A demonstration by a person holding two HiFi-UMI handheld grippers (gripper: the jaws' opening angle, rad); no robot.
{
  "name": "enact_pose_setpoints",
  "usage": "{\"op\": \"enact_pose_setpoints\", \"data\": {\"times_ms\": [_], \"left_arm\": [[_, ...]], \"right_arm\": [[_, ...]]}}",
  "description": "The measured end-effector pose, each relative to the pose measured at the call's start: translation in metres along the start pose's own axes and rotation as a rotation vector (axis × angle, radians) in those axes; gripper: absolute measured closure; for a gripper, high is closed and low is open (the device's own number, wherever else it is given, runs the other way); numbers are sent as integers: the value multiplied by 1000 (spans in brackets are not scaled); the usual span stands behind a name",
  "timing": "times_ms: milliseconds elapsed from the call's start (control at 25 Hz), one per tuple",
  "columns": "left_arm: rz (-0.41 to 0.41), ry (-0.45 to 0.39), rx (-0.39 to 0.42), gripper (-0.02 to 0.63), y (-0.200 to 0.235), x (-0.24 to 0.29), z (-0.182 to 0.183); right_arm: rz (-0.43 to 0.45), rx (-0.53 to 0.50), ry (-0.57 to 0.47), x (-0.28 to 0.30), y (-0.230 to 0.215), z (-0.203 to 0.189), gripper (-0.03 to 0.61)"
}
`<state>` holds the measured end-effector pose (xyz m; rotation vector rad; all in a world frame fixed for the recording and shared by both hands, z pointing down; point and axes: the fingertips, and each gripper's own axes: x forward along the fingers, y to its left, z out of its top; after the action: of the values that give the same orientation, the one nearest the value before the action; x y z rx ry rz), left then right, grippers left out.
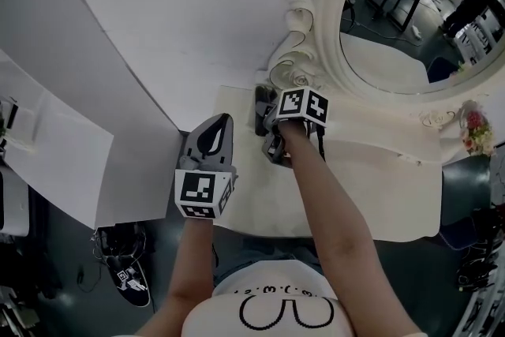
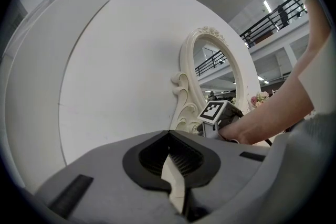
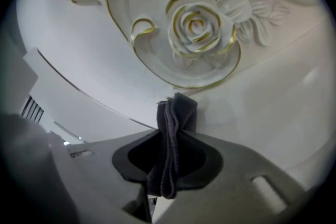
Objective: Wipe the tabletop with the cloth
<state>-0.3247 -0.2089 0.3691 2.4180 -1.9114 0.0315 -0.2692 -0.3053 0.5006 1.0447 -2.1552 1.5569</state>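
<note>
Curved white wall panel point(image 1: 158, 12) fills the upper left of my head view, running behind everything.

Cream tabletop point(image 1: 379, 185) is below centre and to the right, and its surface is mostly bare.

Oval mirror point(image 1: 410, 20) in an ornate white frame stands at the back of the tabletop, with a workshop room reflected in it.

Left gripper point(image 1: 223, 122) is at the tabletop's left edge, beside the wall panel. In the left gripper view its jaws are closed tip to tip, with nothing held between them point(image 2: 169, 136). Its marker cube point(image 1: 201, 193) faces my head camera.

Right gripper point(image 1: 267, 121) is reached forward to the back left corner of the tabletop, at the foot of the mirror frame. Its marker cube point(image 1: 303, 105) is on top. The right gripper view shows the jaws clamped on the cloth point(image 3: 169, 139).

Cloth point(image 3: 177, 113) is dark grey, folded into a narrow bunch pinched upright between the jaws. Its free end points at the seam where the tabletop meets the frame base. I can't confirm whether it touches the surface. In the head view it shows as a dark patch point(image 1: 260, 108) just left of the cube.

Carved rose point(image 3: 197, 23) with gilt edging sits on the frame, directly above the cloth.

Small bunch of pink flowers point(image 1: 476, 130) is at the far right edge of the tabletop, well apart from both grippers.
</note>
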Motion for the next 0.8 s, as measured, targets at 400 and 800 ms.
{"op": "enact_pose_setpoints", "data": {"times_ms": [400, 800], "left_arm": [[-6, 13, -16, 615, -4, -9, -5], [-42, -5, -63, 615, -43, -7, -3]], "right_arm": [[295, 12, 6, -6, 37, -24, 499], [325, -101, -52, -76, 11, -18, 499]]}}
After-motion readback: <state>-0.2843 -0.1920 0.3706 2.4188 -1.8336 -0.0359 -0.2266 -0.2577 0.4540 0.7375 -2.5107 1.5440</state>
